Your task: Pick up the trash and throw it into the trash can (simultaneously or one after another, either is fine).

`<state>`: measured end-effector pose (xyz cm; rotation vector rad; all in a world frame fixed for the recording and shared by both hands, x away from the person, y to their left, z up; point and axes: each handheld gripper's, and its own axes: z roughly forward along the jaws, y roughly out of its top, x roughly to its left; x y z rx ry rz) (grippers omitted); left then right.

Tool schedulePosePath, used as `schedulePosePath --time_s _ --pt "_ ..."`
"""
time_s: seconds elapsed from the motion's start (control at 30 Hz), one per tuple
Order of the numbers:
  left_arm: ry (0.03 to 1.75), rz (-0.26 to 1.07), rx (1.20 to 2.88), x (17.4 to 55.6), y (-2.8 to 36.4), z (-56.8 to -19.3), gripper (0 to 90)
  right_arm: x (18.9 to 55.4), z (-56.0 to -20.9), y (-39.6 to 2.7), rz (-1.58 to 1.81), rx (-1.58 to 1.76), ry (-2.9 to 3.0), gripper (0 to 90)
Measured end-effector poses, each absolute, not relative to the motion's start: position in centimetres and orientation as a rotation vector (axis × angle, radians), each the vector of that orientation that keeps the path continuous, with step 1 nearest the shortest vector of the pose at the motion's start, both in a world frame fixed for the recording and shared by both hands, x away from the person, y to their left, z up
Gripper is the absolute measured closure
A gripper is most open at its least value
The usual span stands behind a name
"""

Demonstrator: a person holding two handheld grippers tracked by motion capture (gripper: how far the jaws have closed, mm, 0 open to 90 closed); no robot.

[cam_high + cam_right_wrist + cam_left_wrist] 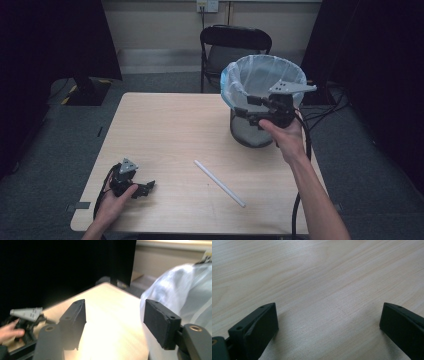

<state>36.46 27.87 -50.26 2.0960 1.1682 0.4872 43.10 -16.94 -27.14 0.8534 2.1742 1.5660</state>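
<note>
Wooden table (165,130): right gripper (255,107), jaws apart and empty, sits beside the bin (260,82) upper right; left gripper (145,189), released, rests lower left, straw (220,183) between.

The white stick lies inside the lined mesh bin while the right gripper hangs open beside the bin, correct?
Not quite. The white stick lies on the table, in front of the lined mesh bin, not inside it, as the high view shows. The rest holds: the right gripper hangs open beside the bin, nothing between its jaws.
</note>
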Motion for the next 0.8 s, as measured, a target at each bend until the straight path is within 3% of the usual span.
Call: schedulePosePath --time_s 0.57,0.63,0.8 --pt "1.167 0.488 2.099 36.5 27.9 -50.2 1.3 39.3 -34.5 -16.8 1.496 0.919 2.255 26.3" --pt "1.167 0.488 2.099 36.5 27.9 -50.3 1.3 39.0 -35.5 -16.9 1.489 0.923 2.29 30.6" --pt "1.167 0.488 2.099 36.5 27.9 -50.3 1.3 38.2 -37.5 -17.2 1.468 0.951 2.334 29.7"
